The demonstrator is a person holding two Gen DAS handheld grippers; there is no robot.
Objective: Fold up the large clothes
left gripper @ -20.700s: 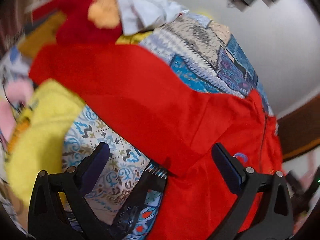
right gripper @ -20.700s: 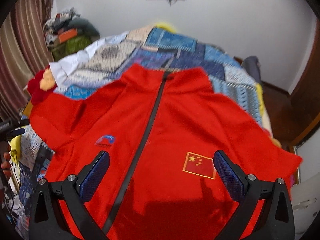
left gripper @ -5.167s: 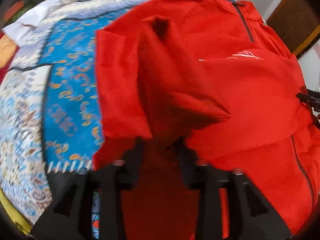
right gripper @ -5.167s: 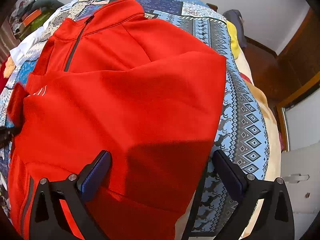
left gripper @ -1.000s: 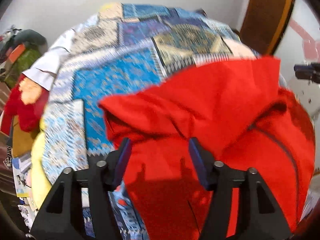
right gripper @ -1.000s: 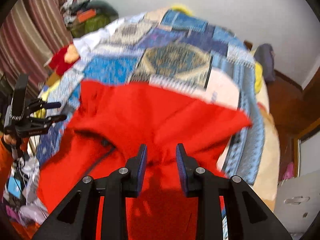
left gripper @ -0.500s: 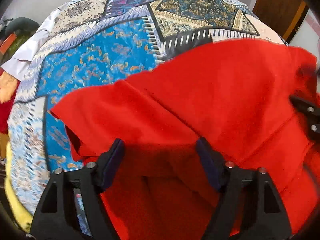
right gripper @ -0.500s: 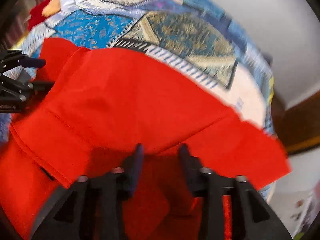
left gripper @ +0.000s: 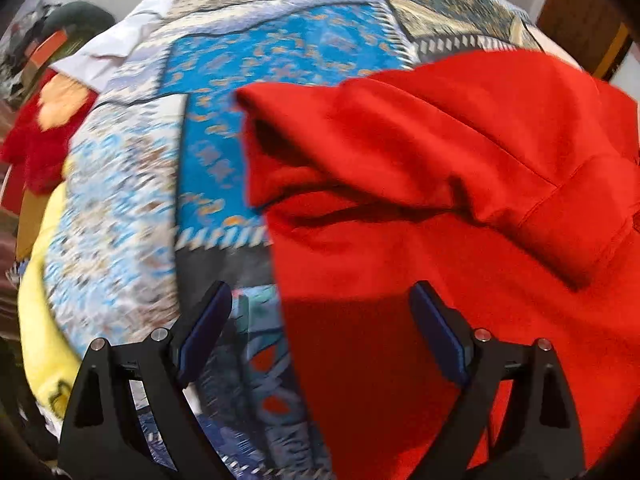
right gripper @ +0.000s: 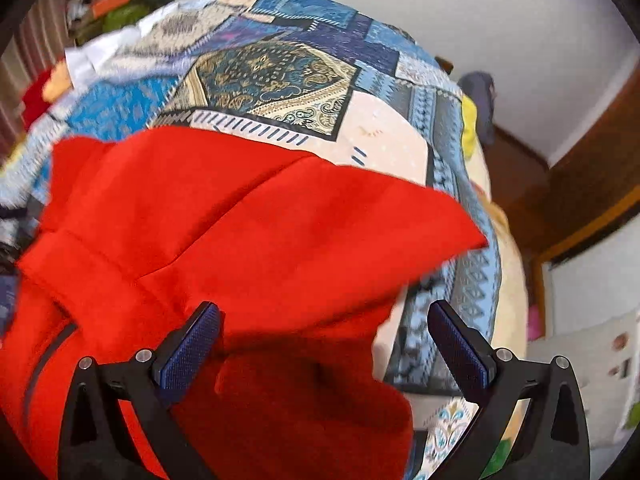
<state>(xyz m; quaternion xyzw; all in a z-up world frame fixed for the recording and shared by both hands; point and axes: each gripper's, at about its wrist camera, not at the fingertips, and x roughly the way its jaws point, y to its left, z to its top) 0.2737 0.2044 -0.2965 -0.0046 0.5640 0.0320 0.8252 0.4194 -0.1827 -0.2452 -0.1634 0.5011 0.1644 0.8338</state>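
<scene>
A red zip jacket (left gripper: 460, 184) lies folded over on itself on the patchwork bedspread (left gripper: 248, 60). In the left wrist view its folded upper layer rests across the lower part, with its left edge near the middle of the frame. My left gripper (left gripper: 320, 332) is open and empty above that edge. In the right wrist view the jacket (right gripper: 248, 232) fills the lower left, its dark zip at the far left. My right gripper (right gripper: 324, 336) is open and empty above the jacket's right edge.
The bedspread (right gripper: 280, 72) covers the bed. A red and orange plush item (left gripper: 44, 128) and a yellow cloth (left gripper: 44, 308) lie at the bed's left side. A white garment (left gripper: 120, 44) lies further back. A wooden door frame (right gripper: 592, 196) stands at the right.
Both grippers have opened and let go of the red jacket. The folded upper layer has dropped onto the lower part. Both grippers have drawn back a little.
</scene>
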